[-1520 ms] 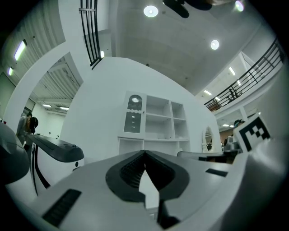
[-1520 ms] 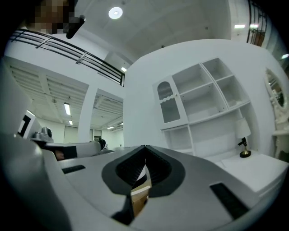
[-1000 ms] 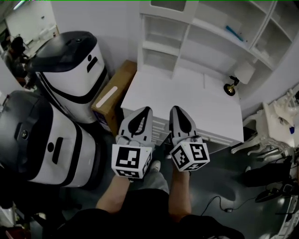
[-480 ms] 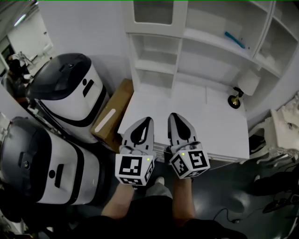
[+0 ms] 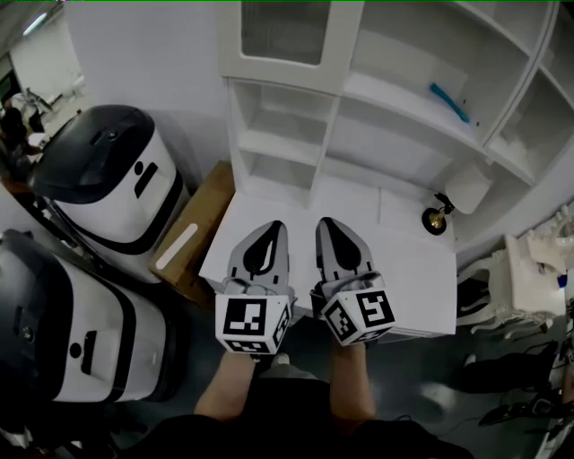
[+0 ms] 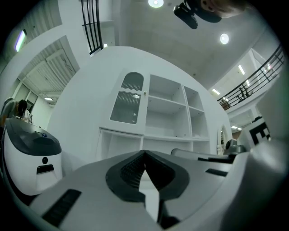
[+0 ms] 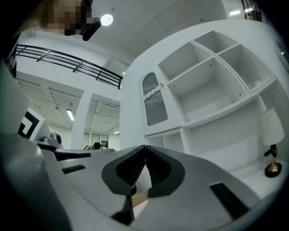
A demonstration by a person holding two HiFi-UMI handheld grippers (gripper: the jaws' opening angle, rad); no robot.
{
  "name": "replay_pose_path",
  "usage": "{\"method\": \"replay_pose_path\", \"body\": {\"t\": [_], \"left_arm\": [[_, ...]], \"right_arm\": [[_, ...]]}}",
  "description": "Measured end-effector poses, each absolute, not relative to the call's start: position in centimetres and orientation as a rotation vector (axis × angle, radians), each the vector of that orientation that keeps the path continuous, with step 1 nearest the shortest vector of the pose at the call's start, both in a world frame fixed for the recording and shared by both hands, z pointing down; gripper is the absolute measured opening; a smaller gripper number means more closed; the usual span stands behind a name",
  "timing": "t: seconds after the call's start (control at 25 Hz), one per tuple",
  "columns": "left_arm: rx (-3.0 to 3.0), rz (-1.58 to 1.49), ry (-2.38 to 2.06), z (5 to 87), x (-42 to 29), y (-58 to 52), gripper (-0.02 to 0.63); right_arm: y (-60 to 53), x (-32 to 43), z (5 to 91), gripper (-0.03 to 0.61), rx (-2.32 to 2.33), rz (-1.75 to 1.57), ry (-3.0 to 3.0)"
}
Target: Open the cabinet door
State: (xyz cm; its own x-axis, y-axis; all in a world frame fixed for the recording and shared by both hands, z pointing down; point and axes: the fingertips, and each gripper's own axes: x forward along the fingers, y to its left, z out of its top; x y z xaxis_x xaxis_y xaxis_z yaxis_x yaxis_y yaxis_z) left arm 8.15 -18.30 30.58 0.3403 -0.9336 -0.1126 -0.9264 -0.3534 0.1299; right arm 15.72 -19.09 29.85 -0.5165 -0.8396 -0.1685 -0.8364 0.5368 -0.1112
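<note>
Left tool: the left tool (image 5: 274, 226) has its jaws pressed together tip to tip with nothing between them; it is held over the near edge of the worktop (image 5: 408, 264)
Right tool: the right tool (image 5: 325, 222) is likewise pressed together and pinches nothing; it sits just beside the left tool, and both point at the shelf unit (image 5: 395, 108)
Cabinet door: the cabinet door (image 5: 285, 31) is at the upper left of the shelf unit, shut in its frame and well apart from both tools
Head view only: a blue item (image 5: 448, 100), a cardboard box (image 5: 193, 235) leaning between the worktop's left side and two white-and-black machines (image 5: 112, 175), and a white chair (image 5: 502, 287) at the right
Left gripper view only: the arched top of the door's pane seen from the front, with round ceiling lights (image 6: 156, 2) above
Right gripper view only: a black railing (image 7: 67, 61) high on the left and a lit room beyond it
Lamp: the lamp (image 5: 453, 193) stands on the worktop's far right part; the head view and the right gripper view both show it
Open compartments: the blue item lies on the wide upper shelf, right of the door
Closed compartment: the ribbed pane blurs what is behind the door; its contents cannot be told
</note>
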Motion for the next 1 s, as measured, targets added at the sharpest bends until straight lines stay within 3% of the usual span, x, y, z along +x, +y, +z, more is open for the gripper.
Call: {"method": "replay_pose_path", "body": {"t": [1.0], "left_arm": [[2.601, -0.391, -1.673, 26.9, 6.5, -31.2, 0.012]], "right_arm": [[-29.8, 15.3, 26.1, 0.02, -1.58, 0.126, 2.479]]}}
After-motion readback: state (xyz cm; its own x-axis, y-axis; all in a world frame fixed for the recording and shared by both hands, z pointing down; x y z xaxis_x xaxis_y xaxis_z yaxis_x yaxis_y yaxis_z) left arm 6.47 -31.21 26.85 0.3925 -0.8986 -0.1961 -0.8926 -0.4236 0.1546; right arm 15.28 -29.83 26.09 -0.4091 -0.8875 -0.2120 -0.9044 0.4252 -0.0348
